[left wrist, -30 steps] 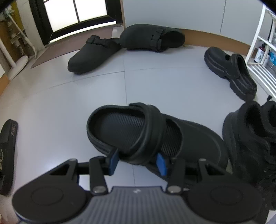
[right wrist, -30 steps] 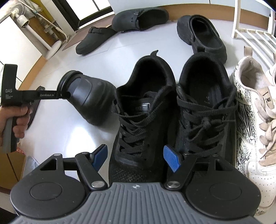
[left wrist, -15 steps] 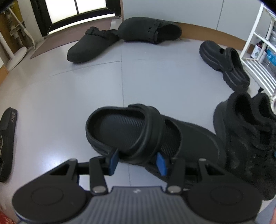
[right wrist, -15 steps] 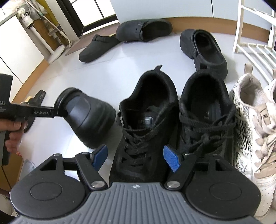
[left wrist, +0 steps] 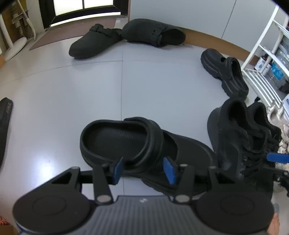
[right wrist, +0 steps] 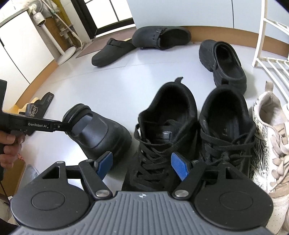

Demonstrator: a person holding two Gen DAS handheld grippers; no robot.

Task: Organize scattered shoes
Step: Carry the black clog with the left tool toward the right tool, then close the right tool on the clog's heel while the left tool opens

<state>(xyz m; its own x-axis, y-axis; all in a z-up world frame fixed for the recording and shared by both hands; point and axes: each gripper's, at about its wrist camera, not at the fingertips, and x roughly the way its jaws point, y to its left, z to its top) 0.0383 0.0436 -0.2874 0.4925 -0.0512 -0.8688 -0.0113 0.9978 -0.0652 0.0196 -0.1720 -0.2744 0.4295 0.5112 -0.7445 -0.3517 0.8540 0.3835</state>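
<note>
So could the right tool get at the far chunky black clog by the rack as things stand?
Probably yes: the right tool is open and empty, but the black sneakers lie between it and the clog, so it must pass over them.

A home entryway; scattered shoes [right wrist: 160, 37] on tiled floor [left wrist: 153, 86], white rack [left wrist: 261, 59], fan [right wrist: 38, 17]

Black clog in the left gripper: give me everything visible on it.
The black clog is a smooth, matte, rubbery slip-on with a ribbed footbed, a thick rolled collar and a strap folded forward over the upper. The left gripper is shut on its side wall at the collar. Its rounded toe sits beside the left black sneaker. Whether its sole touches the grey floor is unclear.
</note>
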